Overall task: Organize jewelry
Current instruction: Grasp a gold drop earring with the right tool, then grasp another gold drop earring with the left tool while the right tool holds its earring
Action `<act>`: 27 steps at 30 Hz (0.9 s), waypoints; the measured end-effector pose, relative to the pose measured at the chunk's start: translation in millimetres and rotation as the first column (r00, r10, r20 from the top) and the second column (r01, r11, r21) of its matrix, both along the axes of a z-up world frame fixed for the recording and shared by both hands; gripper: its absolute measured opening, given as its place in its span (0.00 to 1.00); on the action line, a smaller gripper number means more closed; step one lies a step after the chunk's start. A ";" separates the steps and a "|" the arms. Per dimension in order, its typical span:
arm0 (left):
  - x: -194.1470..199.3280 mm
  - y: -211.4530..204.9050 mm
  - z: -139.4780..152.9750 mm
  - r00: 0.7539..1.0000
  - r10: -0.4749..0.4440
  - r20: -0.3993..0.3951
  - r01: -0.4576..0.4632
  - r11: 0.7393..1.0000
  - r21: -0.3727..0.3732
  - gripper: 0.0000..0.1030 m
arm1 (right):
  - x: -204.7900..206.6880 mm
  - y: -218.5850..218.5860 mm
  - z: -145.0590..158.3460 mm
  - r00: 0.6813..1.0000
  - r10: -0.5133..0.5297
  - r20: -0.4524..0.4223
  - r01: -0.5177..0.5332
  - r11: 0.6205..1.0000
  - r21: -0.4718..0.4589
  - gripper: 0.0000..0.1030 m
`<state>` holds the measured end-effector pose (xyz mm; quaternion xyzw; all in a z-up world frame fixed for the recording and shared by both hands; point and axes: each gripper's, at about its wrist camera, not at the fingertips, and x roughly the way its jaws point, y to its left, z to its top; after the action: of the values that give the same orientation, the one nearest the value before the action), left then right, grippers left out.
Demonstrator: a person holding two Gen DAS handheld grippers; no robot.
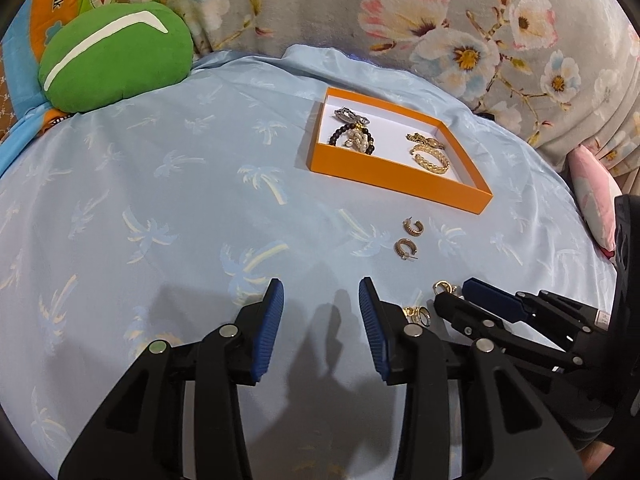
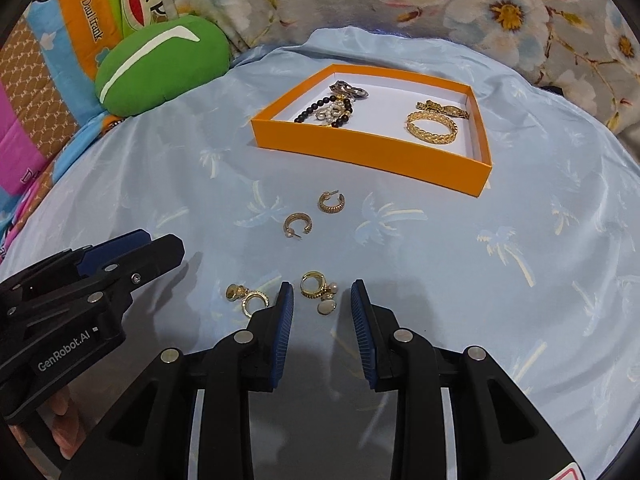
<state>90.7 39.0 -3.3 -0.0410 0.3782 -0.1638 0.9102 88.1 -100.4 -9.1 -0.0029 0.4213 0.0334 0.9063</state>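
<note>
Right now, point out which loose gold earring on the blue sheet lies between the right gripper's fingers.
The gold hoop earring with pearl drops, the only one between the right gripper fingers; its twin lies just outside.

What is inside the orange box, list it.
Inside the orange box, on its white floor: a dark bead bracelet tangled with pearly and silver pieces at the left, a gold woven bangle and another gold piece at the right. The near wall hides some floor.

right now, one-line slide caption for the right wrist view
Open right gripper poised over a gold pearl-drop earring on blue palm-print fabric, orange tray beyond.
</note>
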 end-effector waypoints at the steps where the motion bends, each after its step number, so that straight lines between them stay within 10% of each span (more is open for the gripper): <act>1: 0.3 -0.3 0.0 1.000 -0.002 -0.001 0.002 1.000 0.001 0.37 | 0.6 1.6 0.0 1.000 0.000 0.001 0.000 1.000 -0.011 0.26; 6: 1.4 -1.8 -0.6 1.000 -0.011 -0.007 0.011 1.000 0.008 0.38 | 0.1 7.5 1.2 1.000 -0.013 0.007 0.013 0.999 -0.051 0.07; 12: -3.6 -9.1 1.5 0.999 -0.053 0.006 0.053 0.998 0.020 0.51 | -7.3 -9.2 2.9 0.996 -0.090 0.004 0.090 0.996 0.013 0.07; 27: -9.6 -60.9 -6.3 0.982 -0.186 -0.039 0.189 0.971 0.146 0.48 | -31.4 -52.3 0.8 0.980 -0.201 -0.008 0.200 0.971 0.132 0.07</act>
<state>81.1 -21.9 -9.5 0.0610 0.4027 -0.2197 0.8865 56.7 -152.7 -8.3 0.0995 0.4137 -0.0304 0.9045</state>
